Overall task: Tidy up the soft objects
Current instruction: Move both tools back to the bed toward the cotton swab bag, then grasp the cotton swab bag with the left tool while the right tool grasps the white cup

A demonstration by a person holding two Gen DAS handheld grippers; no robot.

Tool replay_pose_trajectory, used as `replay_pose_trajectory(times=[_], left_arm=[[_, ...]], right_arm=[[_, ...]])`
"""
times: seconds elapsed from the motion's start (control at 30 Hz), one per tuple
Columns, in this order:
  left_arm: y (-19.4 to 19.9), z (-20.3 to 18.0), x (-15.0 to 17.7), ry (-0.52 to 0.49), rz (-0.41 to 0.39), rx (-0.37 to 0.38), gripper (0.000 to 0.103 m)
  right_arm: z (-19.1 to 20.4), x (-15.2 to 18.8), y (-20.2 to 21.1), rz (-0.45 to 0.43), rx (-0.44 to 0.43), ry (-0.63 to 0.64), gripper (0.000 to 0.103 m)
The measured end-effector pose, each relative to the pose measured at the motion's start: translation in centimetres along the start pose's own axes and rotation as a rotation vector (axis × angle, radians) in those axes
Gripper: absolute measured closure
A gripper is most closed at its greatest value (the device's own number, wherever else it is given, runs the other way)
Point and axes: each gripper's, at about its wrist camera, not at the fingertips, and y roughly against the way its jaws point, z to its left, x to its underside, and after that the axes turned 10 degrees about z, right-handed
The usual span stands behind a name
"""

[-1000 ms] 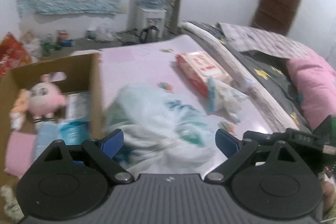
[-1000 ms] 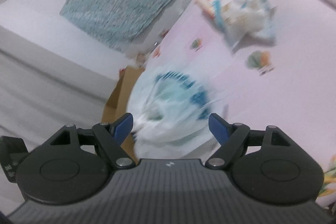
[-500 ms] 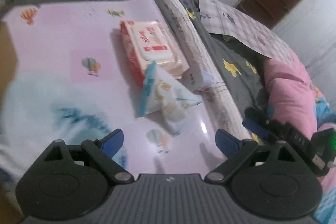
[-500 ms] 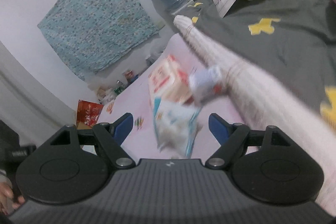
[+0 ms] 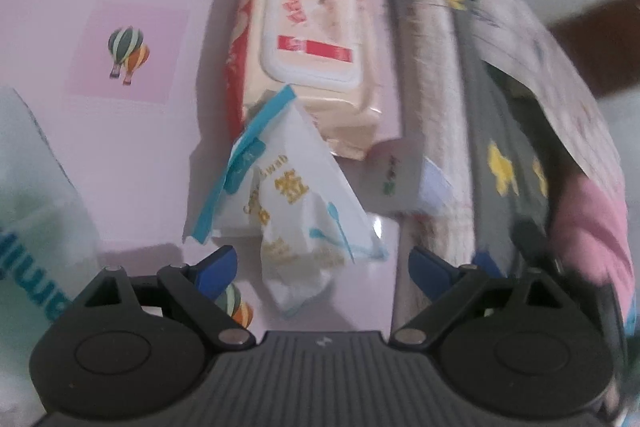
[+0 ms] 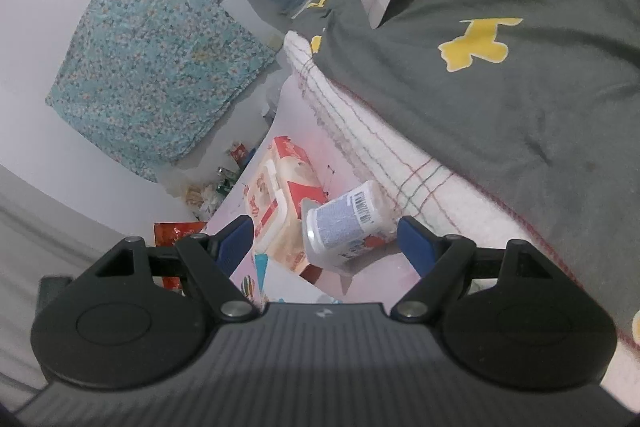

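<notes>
Between the spread fingers of the left tool (image 5: 322,265), a cotton swab packet (image 5: 298,203) is now framed, overlapping the wet wipes pack (image 5: 308,47) on the pink surface (image 5: 120,127); the large white bag formerly centred is left at the edge. Right tool (image 6: 325,234): open, empty, now facing a small tissue pack (image 6: 348,225). Next pickups are judged selected.

In the left wrist view, the swab bag (image 5: 296,187) lies on the mat (image 5: 128,131) between the fingers (image 5: 214,267), overlapping the wipes pack (image 5: 308,55) beyond. The blanket (image 5: 436,99) runs along the right finger's side.
</notes>
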Motion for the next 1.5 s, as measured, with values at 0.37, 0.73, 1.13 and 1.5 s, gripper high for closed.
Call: replay_pose_trajectory(times=[0.37, 0.73, 1.13, 1.5], left_arm=[[-4.7, 0.2, -2.2, 0.139, 0.037, -0.072, 0.032], [-3.2, 0.4, -1.2, 0.1, -0.032, -0.074, 0.056], [-1.2, 2.4, 0.3, 0.114, -0.037, -0.039, 0.059], [-0.1, 2.6, 1.7, 0.057, -0.02, 0.006, 0.059]], right_arm=[[-1.1, 0.0, 0.0, 0.003, -0.007, -0.011, 0.024], [2.1, -1.6, -3.5, 0.086, 0.069, 0.099, 0.024], [5.1, -2.0, -9.0, 0.19, 0.298, 0.233, 0.022], [2.1, -1.6, -6.9, 0.146, 0.198, 0.08, 0.042]])
